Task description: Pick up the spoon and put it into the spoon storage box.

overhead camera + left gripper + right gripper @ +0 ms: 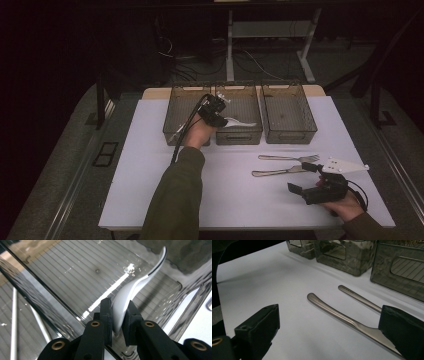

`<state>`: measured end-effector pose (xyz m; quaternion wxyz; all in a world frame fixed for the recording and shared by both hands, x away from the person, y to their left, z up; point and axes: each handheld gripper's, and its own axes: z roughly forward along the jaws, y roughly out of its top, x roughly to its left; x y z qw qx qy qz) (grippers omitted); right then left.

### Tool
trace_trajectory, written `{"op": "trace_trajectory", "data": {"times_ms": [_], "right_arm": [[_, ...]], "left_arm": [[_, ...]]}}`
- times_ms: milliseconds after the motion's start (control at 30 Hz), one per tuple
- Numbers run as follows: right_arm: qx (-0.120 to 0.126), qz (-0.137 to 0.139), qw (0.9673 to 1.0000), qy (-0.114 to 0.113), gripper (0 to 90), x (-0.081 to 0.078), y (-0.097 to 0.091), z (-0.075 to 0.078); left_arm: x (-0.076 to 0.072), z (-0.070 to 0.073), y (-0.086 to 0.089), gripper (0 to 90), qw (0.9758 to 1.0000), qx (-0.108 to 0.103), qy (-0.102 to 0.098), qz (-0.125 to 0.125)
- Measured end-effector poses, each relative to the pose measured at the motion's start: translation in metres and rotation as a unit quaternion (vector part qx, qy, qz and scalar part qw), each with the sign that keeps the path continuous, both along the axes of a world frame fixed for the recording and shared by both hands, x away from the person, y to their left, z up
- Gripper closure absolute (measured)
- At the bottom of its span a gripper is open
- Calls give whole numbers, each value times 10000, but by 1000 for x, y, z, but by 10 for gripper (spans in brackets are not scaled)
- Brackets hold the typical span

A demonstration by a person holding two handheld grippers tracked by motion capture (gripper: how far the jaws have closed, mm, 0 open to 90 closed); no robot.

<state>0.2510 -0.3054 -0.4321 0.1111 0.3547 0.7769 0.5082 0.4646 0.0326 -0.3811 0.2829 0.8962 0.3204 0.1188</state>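
My left gripper [117,315] pinches a spoon [130,292] over the middle bin [239,136]; right fingers [259,325] spread; two forks [285,165] remain on the bench [150,165].

dim, dark surroundings; soft glare on the bins.

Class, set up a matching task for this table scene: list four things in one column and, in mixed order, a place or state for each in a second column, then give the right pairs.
Things
1. spoon
2. two forks
3. right tongs
4. right-hand bin

Places or states
A. lying side by side on the white table top
B. open, holding nothing
C. clamped in the left tongs above the middle bin
D. standing last in the row of three bins

Pairs: 1-C, 2-A, 3-B, 4-D
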Motion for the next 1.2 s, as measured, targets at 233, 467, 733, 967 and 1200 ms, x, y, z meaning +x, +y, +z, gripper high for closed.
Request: {"op": "trace_trajectory", "data": {"times_ms": [233, 467, 733, 967, 1200], "right_arm": [[10, -17, 10000, 22, 36, -1, 0, 0], [-4, -9, 10000, 6, 36, 0, 0, 0], [-11, -13, 10000, 8, 36, 0, -1, 0], [-30, -5, 10000, 26, 36, 1, -1, 0], [-11, -44, 10000, 25, 36, 0, -2, 0]], "left_arm": [[0, 7, 4, 729, 9998, -190, -74, 27], [-5, 16, 7, 629, 9985, -509, -151, -149], [-20, 30, 11, 523, 9943, -916, -296, -454], [-39, 31, 22, 474, 9899, -1254, -312, -580], [-58, 31, 32, 423, 9869, -1439, -361, -632]]}}
